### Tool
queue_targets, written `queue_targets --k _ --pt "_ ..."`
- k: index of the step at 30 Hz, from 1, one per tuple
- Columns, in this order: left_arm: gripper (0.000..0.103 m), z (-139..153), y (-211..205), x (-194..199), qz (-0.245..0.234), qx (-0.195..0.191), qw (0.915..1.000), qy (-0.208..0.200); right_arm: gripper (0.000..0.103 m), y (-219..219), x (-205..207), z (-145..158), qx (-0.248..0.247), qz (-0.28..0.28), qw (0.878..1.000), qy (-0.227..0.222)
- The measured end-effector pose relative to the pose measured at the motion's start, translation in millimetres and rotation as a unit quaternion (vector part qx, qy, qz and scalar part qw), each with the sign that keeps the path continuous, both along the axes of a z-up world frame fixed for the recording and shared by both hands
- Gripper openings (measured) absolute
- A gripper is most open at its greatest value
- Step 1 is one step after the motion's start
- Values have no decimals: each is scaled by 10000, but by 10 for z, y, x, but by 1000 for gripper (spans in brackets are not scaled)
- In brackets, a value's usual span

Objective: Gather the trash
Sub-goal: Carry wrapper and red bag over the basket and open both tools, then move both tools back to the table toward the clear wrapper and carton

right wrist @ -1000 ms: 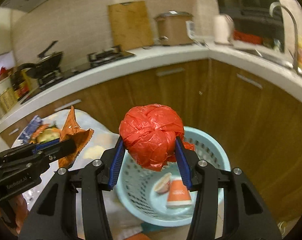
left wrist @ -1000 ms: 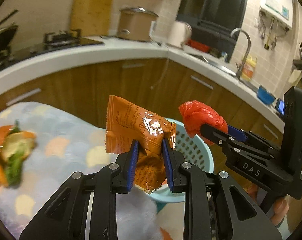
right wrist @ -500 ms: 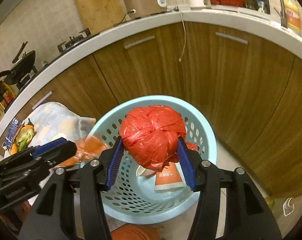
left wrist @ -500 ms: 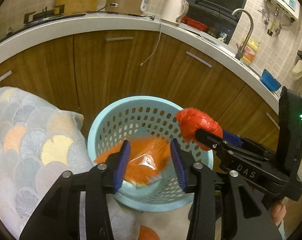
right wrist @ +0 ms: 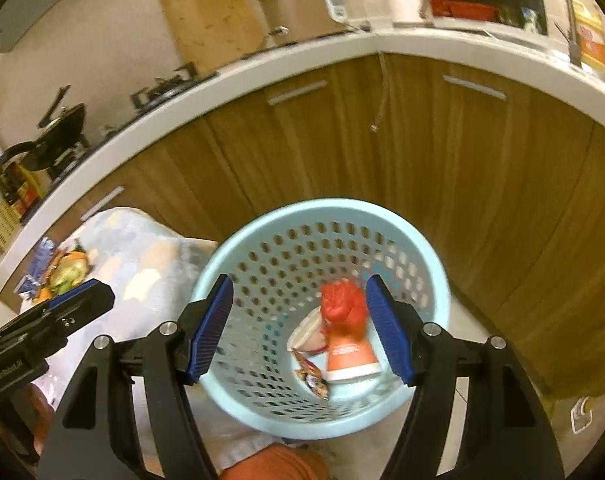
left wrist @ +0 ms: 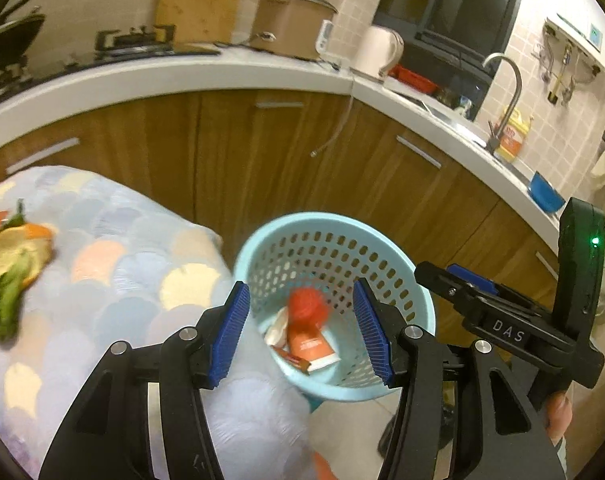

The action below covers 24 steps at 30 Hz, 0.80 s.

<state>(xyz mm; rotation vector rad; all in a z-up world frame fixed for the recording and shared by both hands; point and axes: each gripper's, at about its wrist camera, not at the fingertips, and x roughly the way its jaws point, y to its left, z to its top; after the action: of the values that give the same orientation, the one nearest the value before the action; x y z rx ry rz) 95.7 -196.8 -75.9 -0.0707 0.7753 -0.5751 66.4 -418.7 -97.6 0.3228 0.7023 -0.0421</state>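
Note:
A light blue perforated basket (left wrist: pixel 394 264) (right wrist: pixel 422 248) stands on the floor beside the table. Inside it lie a red plastic bag ball (left wrist: pixel 306 306) (right wrist: pixel 344 306), an orange and white carton (left wrist: pixel 312 348) (right wrist: pixel 352 356), a small snack wrapper (right wrist: pixel 312 378) and a pale scrap (right wrist: pixel 306 332). My left gripper (left wrist: pixel 300 332) is open and empty above the basket. My right gripper (right wrist: pixel 300 330) is open and empty above it too, and also shows from the side in the left wrist view (left wrist: pixel 454 280). Peels and greens (left wrist: pixel 6 256) (right wrist: pixel 64 274) lie on the table.
The table carries a pastel scallop-patterned cloth (left wrist: pixel 114 256). Wooden cabinets (left wrist: pixel 262 152) under a white counter curve behind the basket. A rice cooker (left wrist: pixel 290 24), kettle (left wrist: pixel 378 52), stove (left wrist: pixel 134 40) and sink tap (left wrist: pixel 506 92) sit on the counter.
Both grippers opened. The orange wrapper left my left gripper and the red bag ball left my right gripper; the red ball is now inside the basket. Both views tilted up.

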Motion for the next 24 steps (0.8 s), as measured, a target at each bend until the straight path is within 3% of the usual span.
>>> queue_targets --k 6,13,19,24 --pt "56 181 432 -218 425 -76 9989 -179 65 586 -34 254 -195 684 9969 -348" --pt "58 345 1174 -481 1152 -89 9927 -341 65 1320 -57 310 -123 1557 9870 -388" --pt "58 443 1959 -756 1883 71 9809 -472 65 2104 -159 250 -30 2463 9687 -297" --pt "63 508 2521 -972 2432 145 9683 -555 65 2685 -247 167 -36 3019 9531 -196"
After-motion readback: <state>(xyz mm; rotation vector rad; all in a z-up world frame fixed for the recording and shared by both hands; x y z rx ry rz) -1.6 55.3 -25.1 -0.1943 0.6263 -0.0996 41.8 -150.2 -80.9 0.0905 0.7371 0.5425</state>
